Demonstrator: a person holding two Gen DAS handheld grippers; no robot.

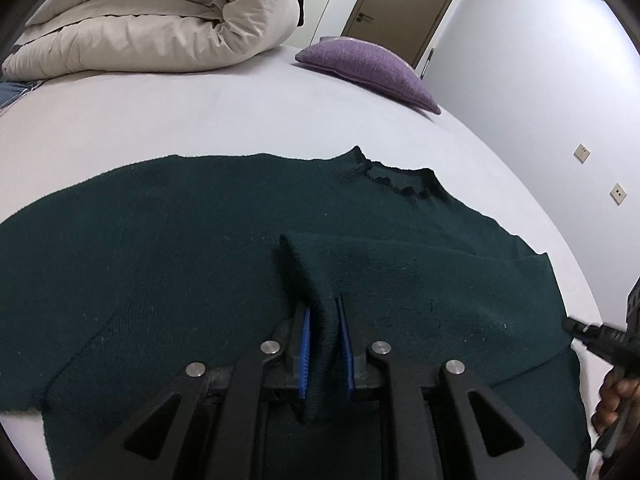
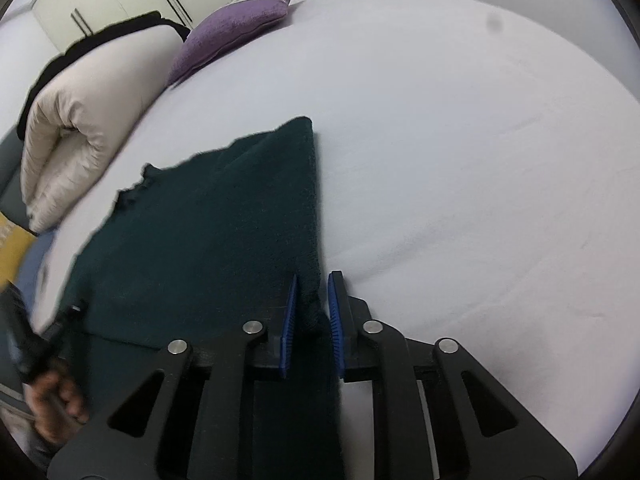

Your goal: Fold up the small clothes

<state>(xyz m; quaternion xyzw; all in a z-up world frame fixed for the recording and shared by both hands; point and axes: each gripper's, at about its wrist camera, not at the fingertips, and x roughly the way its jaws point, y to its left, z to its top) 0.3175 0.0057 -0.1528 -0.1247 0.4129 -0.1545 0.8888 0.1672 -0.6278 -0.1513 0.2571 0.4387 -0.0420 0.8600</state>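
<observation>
A white-sheeted bed (image 1: 240,112) carries a rolled duvet (image 1: 160,20), a purple cushion (image 1: 372,68) and the flat-lying dark green sweater (image 1: 160,248). Left gripper (image 1: 323,320) and right gripper (image 2: 313,300), angled downward, each pinch a sweater fold.

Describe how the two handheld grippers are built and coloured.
Both match: the left gripper and right gripper have matte black linkage arms with triangular cut-outs, round silver pivot pins, and two flat fingers faced with ribbed blue pads. No cables or markings show. No sleeve is visible.
</observation>
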